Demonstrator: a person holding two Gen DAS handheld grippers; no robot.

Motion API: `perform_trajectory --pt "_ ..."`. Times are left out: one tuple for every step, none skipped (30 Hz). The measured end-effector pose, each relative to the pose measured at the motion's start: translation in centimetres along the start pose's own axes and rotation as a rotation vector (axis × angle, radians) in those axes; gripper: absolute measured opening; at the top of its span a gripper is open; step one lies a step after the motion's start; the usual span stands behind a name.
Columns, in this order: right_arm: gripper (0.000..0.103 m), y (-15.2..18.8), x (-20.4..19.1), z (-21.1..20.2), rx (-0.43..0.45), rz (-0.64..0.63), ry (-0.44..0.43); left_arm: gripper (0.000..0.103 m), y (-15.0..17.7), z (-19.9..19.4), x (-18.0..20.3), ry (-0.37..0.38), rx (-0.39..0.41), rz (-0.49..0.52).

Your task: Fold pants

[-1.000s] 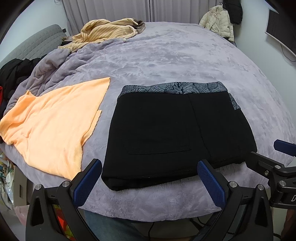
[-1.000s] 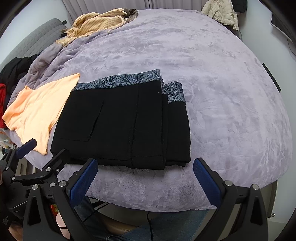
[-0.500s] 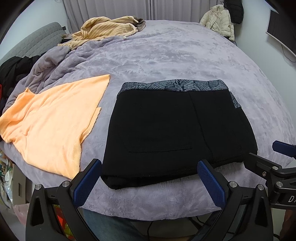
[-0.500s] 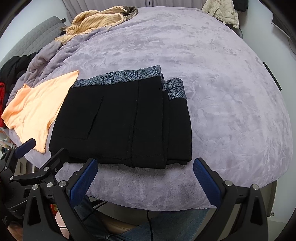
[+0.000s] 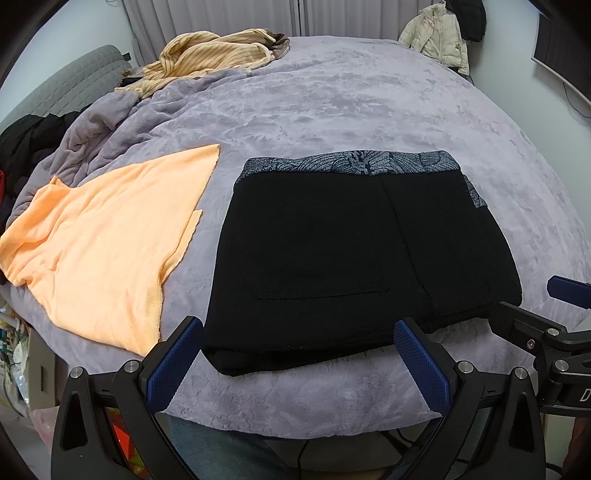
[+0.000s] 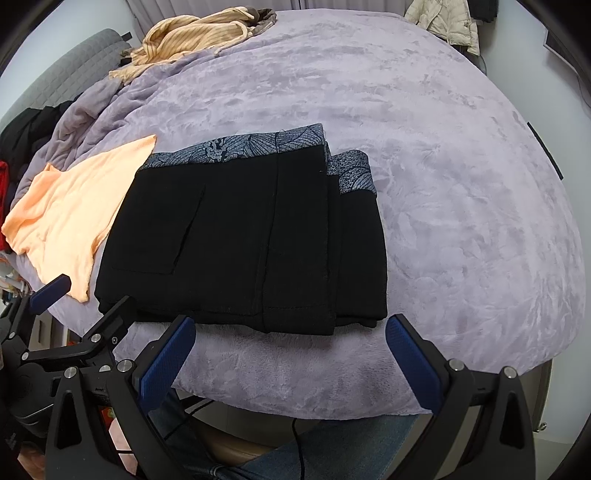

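1. Black pants, folded into a compact rectangle with the patterned waistband away from the cameras, lie near the front edge of the purple blanket.
2. Left gripper: fingers apart, empty, hovering just short of the pants.
3. Right gripper: fingers apart, empty.
4. Orange shirt lies flat beside the pants.

Setting: a home bedroom. A lilac plush blanket is covering a bed with a grey quilted headboard. Loose clothing is lying about: a striped yellow garment, an orange top. A pale padded jacket is hanging beside closed curtains.
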State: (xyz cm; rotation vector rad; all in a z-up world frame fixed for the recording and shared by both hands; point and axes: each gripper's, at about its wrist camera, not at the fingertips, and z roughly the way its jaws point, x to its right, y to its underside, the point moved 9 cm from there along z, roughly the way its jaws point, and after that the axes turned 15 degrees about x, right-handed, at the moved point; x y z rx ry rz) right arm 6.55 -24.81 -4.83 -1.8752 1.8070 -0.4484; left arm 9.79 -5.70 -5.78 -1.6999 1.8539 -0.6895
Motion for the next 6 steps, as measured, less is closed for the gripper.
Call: perform_trajectory --pt "0.103 -0.03 0.02 0.05 -0.002 0.000 -0.001 0.103 -0.08 0.00 0.03 -0.001 0.006 0.001" --pt "0.103 0.01 0.01 0.08 -0.003 0.001 -0.001 0.103 -0.16 -0.04 -0.01 -0.003 0.017 0.003" --pt "0.103 -0.05 0.10 0.12 -0.004 0.002 -0.002 0.103 -0.32 -0.08 -0.03 -0.004 0.027 0.005" --pt "0.103 -0.05 0.11 0.12 -0.003 0.004 -0.003 0.103 -0.47 -0.21 -0.04 -0.004 0.042 0.005" --pt "0.103 -0.05 0.11 0.12 -0.002 0.004 -0.002 0.103 -0.67 -0.28 -0.08 -0.002 0.053 0.004" --pt "0.103 -0.10 0.14 0.17 -0.001 0.003 -0.001 0.103 -0.73 -0.28 -0.10 0.002 0.054 0.005"
